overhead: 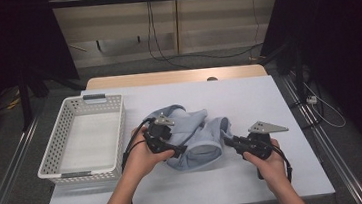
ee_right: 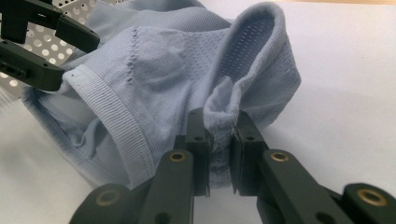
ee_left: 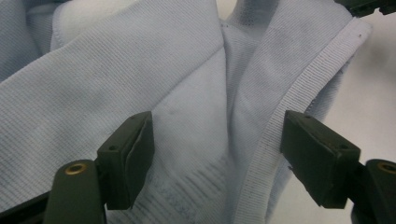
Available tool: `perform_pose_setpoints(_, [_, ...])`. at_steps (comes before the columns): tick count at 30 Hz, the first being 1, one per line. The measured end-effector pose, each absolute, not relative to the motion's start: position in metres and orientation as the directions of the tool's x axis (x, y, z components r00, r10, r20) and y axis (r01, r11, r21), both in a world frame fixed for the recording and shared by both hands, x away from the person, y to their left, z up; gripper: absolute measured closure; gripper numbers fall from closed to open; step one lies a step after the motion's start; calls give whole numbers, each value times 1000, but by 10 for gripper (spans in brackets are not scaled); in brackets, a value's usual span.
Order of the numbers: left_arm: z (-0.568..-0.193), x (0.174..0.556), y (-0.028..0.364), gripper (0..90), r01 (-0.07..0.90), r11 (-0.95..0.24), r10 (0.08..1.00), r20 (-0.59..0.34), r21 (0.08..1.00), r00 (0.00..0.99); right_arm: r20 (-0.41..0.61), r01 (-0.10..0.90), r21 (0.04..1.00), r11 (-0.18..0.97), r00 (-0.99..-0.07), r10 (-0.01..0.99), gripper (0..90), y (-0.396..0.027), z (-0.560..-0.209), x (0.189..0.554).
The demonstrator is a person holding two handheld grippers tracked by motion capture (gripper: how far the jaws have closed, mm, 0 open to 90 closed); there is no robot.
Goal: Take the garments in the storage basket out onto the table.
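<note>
Fingers of right gripper (ee_right: 219, 140) clenched on garment (ee_right: 163, 70) fold; left gripper (ee_left: 217, 154) fingers released, straddling waistband.

Ribbed, matt blue knit garment (ee_right: 154, 70), perforated white plastic basket (overhead: 65, 124), smooth white table (overhead: 269, 98)

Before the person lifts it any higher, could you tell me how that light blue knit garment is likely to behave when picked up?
The light blue garment will probably flop and drape: it already lies in soft, crumpled folds. It looks light, since the right gripper holds a bunched fold by a small pinch. Its ribbed band seems stretchy, so it may sag between the right gripper and the open left gripper.
</note>
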State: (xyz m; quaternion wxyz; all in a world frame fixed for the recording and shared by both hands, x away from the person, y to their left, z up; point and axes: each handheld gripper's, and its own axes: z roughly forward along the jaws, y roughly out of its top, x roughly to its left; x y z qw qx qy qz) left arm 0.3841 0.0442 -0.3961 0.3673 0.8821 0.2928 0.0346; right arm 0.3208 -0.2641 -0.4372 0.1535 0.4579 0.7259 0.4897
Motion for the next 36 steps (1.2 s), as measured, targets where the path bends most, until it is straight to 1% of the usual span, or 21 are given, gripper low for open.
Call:
perform_pose_setpoints(5, [-397,383,42,192,479,-558,536,-146,678,831,232,516,851,94,-531,815,802,-266,-438,321])
perform_pose_setpoints(8, [-397,382,40,178,474,-562,528,-147,678,837,238,518,851,86,-527,816,802,-267,-438,321])
perform_pose_setpoints(10, [-399,382,39,190,464,-578,522,-132,672,842,236,517,851,88,-527,816,802,-266,-438,321])
perform_pose_setpoints(11, [-401,382,38,206,467,-579,527,-130,668,840,236,517,851,89,-529,815,801,-266,-439,321])
perform_pose_setpoints(13, [-401,382,39,303,469,-580,530,-129,666,838,238,519,850,89,-529,815,801,-266,-438,321])
perform_pose_setpoints(16, [-404,384,41,365,474,-586,540,-119,658,833,236,518,851,89,-528,816,801,-266,-438,321])
perform_pose_setpoints(17, [-405,385,42,365,475,-585,546,-114,657,830,235,517,851,89,-528,816,801,-266,-439,321])
perform_pose_setpoints(18, [-407,387,43,422,480,-588,554,-108,651,825,235,518,851,90,-528,816,801,-266,-439,321])
perform_pose_setpoints(21, [-408,388,45,502,485,-584,561,-108,651,821,234,518,851,91,-528,816,801,-266,-439,321])
perform_pose_setpoints(22, [-409,389,46,502,485,-584,560,-110,651,821,234,518,850,92,-528,816,801,-266,-439,320])
perform_pose_setpoints(24, [-410,390,48,579,500,-571,569,-126,651,813,231,518,850,94,-528,817,801,-265,-439,320])
perform_pose_setpoints(25, [-411,391,49,641,505,-564,569,-137,653,811,229,517,851,97,-529,817,801,-265,-439,321])
perform_pose_setpoints(27, [-410,393,52,695,513,-550,571,-151,659,807,227,516,851,98,-530,817,801,-265,-439,321])
perform_pose_setpoints(28, [-409,394,55,712,524,-534,572,-173,663,802,227,516,851,97,-529,817,801,-266,-439,321])
perform_pose_setpoints(29, [-409,394,55,721,524,-534,572,-173,663,802,227,516,851,98,-529,818,801,-266,-439,320])
perform_pose_setpoints(35, [-402,401,70,757,549,-472,579,-227,689,783,223,514,852,97,-525,822,802,-268,-439,320])
perform_pose_setpoints(36, [-399,404,77,757,558,-447,593,-236,699,770,223,512,854,94,-523,823,802,-269,-438,320])
